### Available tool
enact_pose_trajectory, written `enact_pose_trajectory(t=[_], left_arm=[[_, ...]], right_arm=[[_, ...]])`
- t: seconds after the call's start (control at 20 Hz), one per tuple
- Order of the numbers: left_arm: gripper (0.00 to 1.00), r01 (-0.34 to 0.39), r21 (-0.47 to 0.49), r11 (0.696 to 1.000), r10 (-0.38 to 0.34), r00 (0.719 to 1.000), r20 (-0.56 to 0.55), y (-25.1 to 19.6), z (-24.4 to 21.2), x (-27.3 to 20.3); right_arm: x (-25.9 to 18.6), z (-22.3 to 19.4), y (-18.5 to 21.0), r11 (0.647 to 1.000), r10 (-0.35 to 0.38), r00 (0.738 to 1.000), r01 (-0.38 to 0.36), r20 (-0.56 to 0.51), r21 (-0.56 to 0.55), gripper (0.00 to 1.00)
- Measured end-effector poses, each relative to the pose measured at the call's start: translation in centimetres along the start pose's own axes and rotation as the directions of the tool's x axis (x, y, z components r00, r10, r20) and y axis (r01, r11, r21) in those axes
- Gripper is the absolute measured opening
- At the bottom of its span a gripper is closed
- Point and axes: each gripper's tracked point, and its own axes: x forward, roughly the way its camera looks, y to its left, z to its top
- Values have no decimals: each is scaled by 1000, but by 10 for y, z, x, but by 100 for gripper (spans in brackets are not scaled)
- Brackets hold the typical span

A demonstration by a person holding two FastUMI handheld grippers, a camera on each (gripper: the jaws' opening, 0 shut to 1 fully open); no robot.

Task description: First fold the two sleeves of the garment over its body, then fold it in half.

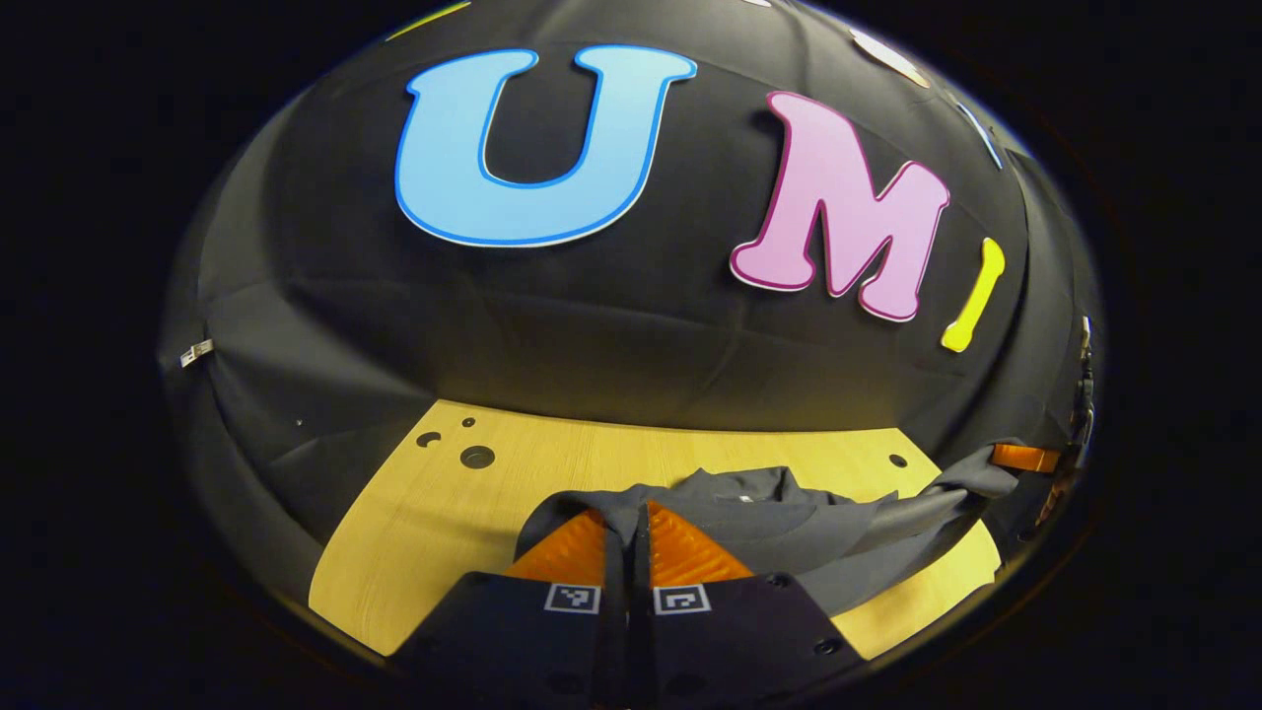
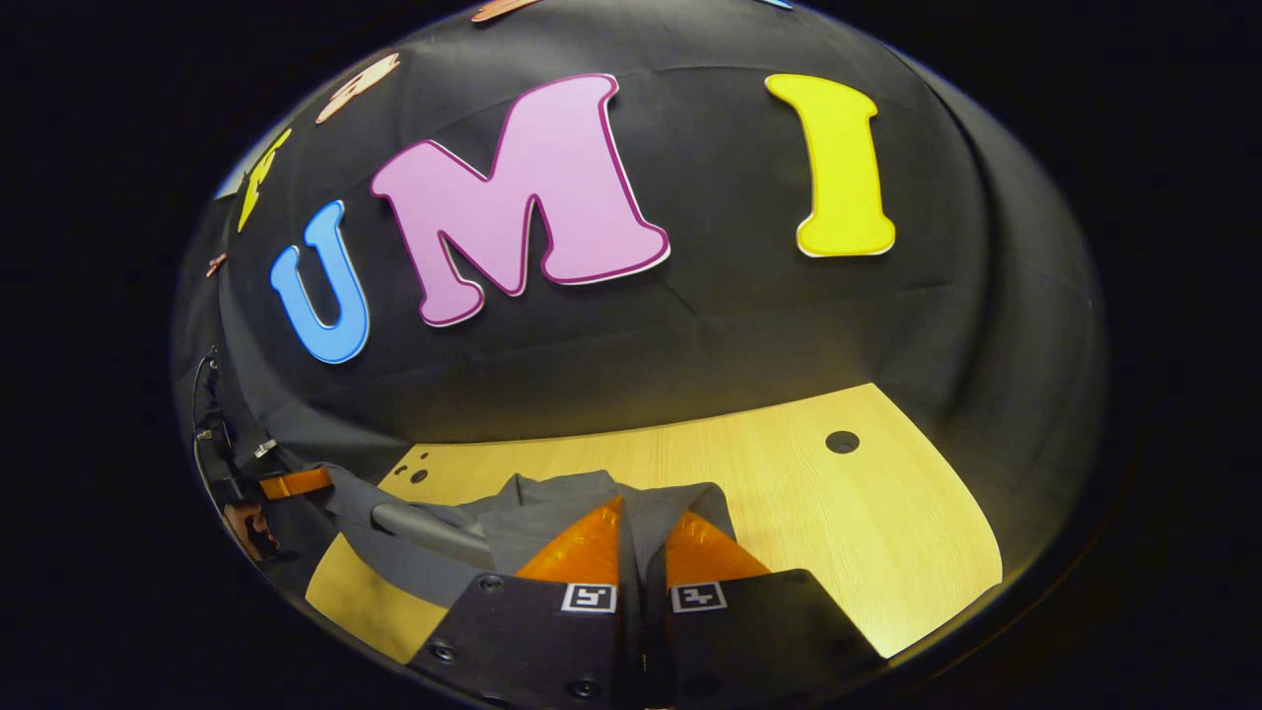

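Nearest us, left claw point(image 1: 627, 552) pinches a fold of the dark grey garment point(image 1: 779, 518) between both fingers. Right claw point(image 2: 643, 547) likewise grips the garment's cloth point(image 2: 552, 513). We note the garment lifted at both held edges, stretched between the claws, its middle lying on the wooden desk point(image 1: 444, 523). From the right gripper view, the left claw point(image 2: 296, 483) shows at far left.

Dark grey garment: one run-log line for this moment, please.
dark grey garment: lifted off wooden table | left gripper: shut on it | right gripper: shut on it
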Motion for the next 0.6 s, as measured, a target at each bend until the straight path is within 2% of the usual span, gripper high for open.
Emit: enact_pose_trajectory(t=[0.35,0.6], left_arm=[[5,-26,7,1000,26,999,-23,6,-10,70],[5,-49,2,999,50,997,-54,9,-33,121]], right_arm=[[75,-6,-23,1000,-19,1000,19,-11,3,6],[120,-30,-39,999,-45,998,45,-43,18,5]])
